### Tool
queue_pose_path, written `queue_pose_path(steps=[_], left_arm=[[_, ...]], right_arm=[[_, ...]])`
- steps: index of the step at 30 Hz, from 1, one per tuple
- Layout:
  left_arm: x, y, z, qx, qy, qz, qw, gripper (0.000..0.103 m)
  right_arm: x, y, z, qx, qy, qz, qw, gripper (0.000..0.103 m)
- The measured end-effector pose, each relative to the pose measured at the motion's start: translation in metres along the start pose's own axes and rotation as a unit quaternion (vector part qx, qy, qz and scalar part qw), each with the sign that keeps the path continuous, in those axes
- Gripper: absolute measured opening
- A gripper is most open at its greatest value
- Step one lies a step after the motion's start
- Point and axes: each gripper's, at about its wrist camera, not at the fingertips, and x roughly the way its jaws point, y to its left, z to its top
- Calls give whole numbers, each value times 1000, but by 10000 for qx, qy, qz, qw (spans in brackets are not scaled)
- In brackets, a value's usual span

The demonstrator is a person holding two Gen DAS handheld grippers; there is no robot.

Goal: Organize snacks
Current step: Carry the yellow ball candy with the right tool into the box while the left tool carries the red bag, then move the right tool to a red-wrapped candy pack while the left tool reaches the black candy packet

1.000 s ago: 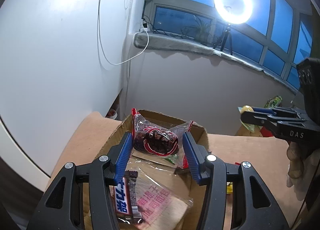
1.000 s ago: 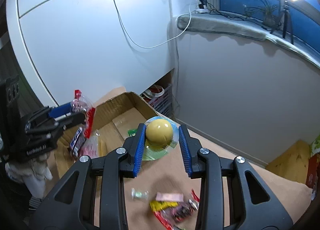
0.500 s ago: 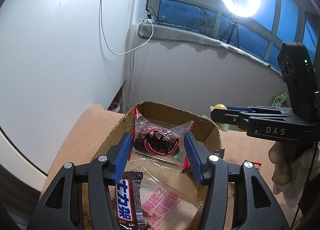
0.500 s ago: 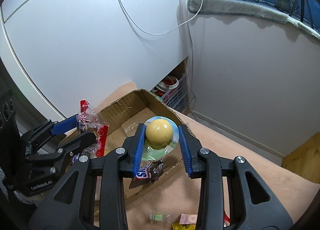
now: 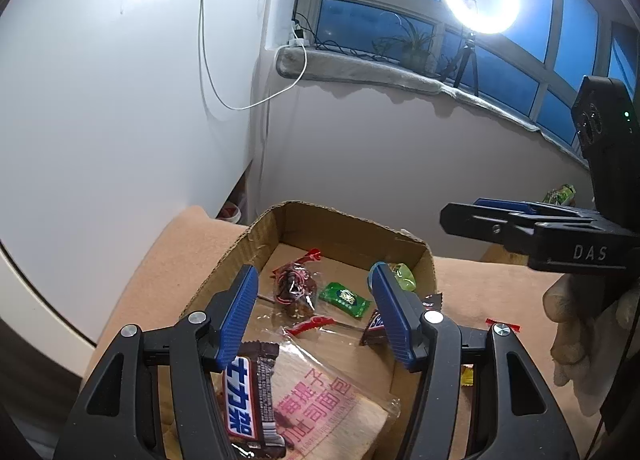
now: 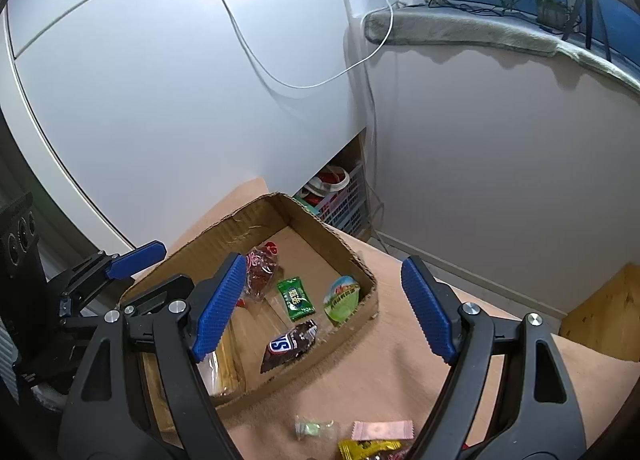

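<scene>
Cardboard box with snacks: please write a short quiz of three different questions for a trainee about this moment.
1. True or false: the right gripper grips a snack.
2. Multiple choice: where does the round jelly cup lie? A) on the blanket; B) inside the cardboard box, against its wall; C) on the windowsill.
3. Short answer: which wrapped snack lies between the red-tipped packet and the jelly cup?

Key:
1. False. Both grippers, also the left gripper, have just been opening, with nothing between the pads.
2. B
3. The green candy.
</scene>
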Motion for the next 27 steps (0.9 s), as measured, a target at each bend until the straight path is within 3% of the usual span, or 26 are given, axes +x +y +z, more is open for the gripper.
queue_pose_path(steps=[17, 27], left_arm=[[-42, -27, -1, 210, -321, -74, 9992, 59], [-64, -50, -18, 270, -387, -310, 9984, 59]], right_arm=[[-62, -1, -14, 20, -342, -97, 9994, 82], [-105, -12, -45, -59, -443, -240, 9987, 82]])
